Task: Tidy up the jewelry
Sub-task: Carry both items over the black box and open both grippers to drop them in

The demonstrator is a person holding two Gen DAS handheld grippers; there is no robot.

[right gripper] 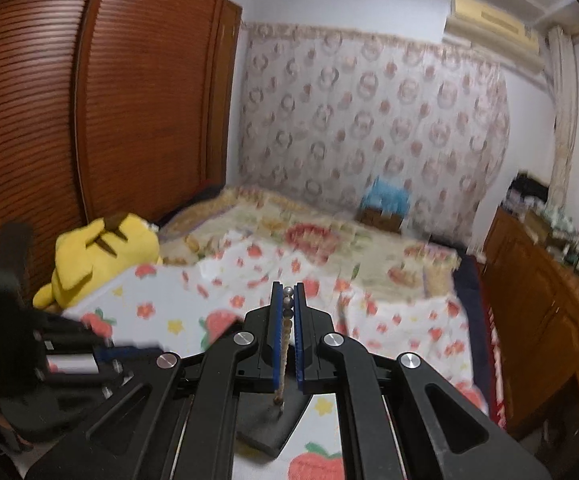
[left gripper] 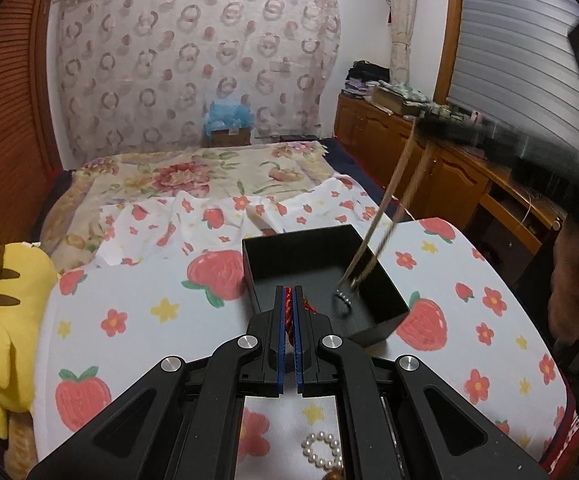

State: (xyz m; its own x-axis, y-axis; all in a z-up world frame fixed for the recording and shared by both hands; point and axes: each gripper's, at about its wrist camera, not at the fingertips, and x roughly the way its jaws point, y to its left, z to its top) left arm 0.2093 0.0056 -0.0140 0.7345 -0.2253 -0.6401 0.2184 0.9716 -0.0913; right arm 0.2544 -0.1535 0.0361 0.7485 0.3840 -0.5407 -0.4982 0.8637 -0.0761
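My left gripper (left gripper: 288,294) is shut on a red braided cord (left gripper: 288,312) and holds it over the near wall of an open black box (left gripper: 373,308) on the strawberry-print cloth. My right gripper (right gripper: 288,292) is shut on a beaded necklace (right gripper: 286,336). In the left wrist view that necklace (left gripper: 377,236) hangs, motion-blurred, from the right gripper (left gripper: 423,122) down into the box, its silver-bead end (left gripper: 343,300) on the box floor. A white pearl bracelet (left gripper: 322,450) lies on the cloth below my left gripper.
A yellow plush toy (left gripper: 5,320) lies at the table's left edge. A bed with floral covers (left gripper: 193,176) is behind the table, a wooden cabinet (left gripper: 429,160) on the right. The left gripper's body (right gripper: 41,344) shows low left in the right wrist view.
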